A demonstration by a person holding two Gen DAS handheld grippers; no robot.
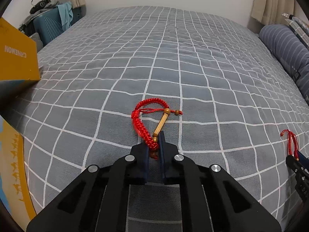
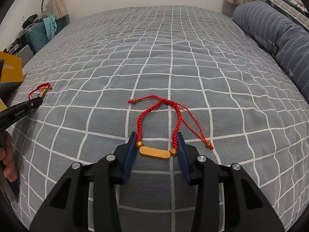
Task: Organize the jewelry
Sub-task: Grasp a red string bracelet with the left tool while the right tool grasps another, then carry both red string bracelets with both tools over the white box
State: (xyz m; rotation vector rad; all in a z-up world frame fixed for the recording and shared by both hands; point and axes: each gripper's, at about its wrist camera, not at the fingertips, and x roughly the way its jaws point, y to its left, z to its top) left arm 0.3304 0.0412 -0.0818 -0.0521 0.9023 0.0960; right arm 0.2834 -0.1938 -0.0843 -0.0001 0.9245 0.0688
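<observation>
Bed point(image 2: 173, 61): grey checked cover.
Left gripper point(image 1: 155, 144): clamped on bracelet point(image 1: 148, 119), near box point(image 1: 17, 58).
Right gripper point(image 2: 156, 141): apart, straddling second bracelet point(image 2: 154, 151).

Two red braided bracelets point(image 1: 152, 123) point(image 2: 160, 127) lie on the grey checked bedspread point(image 2: 154, 58), each with one gold bar and small gold beads. Two grippers are present, the left gripper point(image 1: 154, 145) and the right gripper point(image 2: 156, 151). One yellow box point(image 1: 17, 58) sits at the bed's left edge, and one striped bolster pillow point(image 2: 274, 32) lies along its right edge.
</observation>
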